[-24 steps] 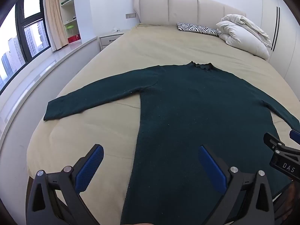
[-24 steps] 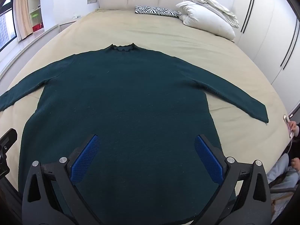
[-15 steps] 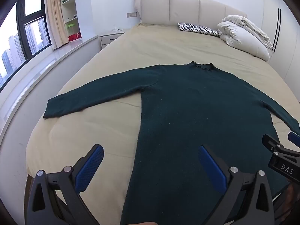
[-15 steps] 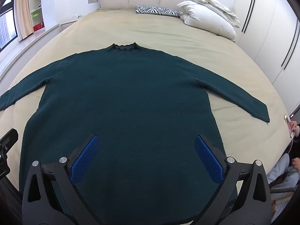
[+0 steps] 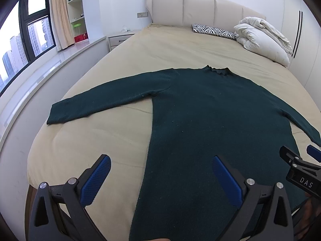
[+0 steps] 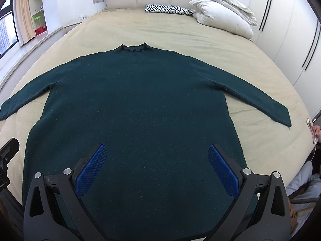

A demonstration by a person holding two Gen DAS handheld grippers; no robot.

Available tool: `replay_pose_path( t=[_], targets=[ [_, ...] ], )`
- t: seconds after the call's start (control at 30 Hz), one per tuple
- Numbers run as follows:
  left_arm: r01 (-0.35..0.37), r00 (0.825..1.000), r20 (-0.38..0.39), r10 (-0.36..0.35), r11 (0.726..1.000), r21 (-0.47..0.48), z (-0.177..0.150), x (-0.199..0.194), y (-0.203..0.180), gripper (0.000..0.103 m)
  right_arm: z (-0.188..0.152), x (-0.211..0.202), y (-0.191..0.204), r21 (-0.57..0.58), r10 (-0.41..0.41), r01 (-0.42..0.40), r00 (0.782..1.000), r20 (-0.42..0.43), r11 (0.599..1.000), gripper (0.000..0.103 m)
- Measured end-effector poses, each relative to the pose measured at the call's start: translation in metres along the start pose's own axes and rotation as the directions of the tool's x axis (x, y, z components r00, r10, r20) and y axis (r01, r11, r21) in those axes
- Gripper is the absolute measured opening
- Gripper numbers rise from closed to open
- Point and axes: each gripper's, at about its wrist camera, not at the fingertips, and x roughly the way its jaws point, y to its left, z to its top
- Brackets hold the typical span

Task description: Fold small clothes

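A dark green long-sleeved sweater lies flat on the beige bed, collar toward the headboard and both sleeves spread out to the sides. My left gripper hovers open above the sweater's lower left edge, with nothing between its blue pads. My right gripper hovers open over the lower middle of the sweater's body, also holding nothing. In the left wrist view the right gripper's tip shows at the right edge.
White folded bedding and a zebra-print cushion lie by the headboard. A window ledge and a nightstand run along the left. Wardrobe doors stand at the right. A person's hand holding a phone sits at the bed's right edge.
Both views have shifted slightly: the sweater sits a little lower in the frames now, as both grippers tipped or drew back a touch. Jaws stayed wide.
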Motion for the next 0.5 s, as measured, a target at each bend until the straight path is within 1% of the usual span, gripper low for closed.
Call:
replay_pose_path(
  t=[0.5],
  targets=[
    [0.003, 1.000, -0.001, -0.003, 1.000, -0.008, -0.0015, 0.0008, 0.0024, 0.103, -0.0011, 0.0014, 0.0015, 0.003, 0.006, -0.006, 1.000, -0.003, 1.000, 0.103]
  ],
)
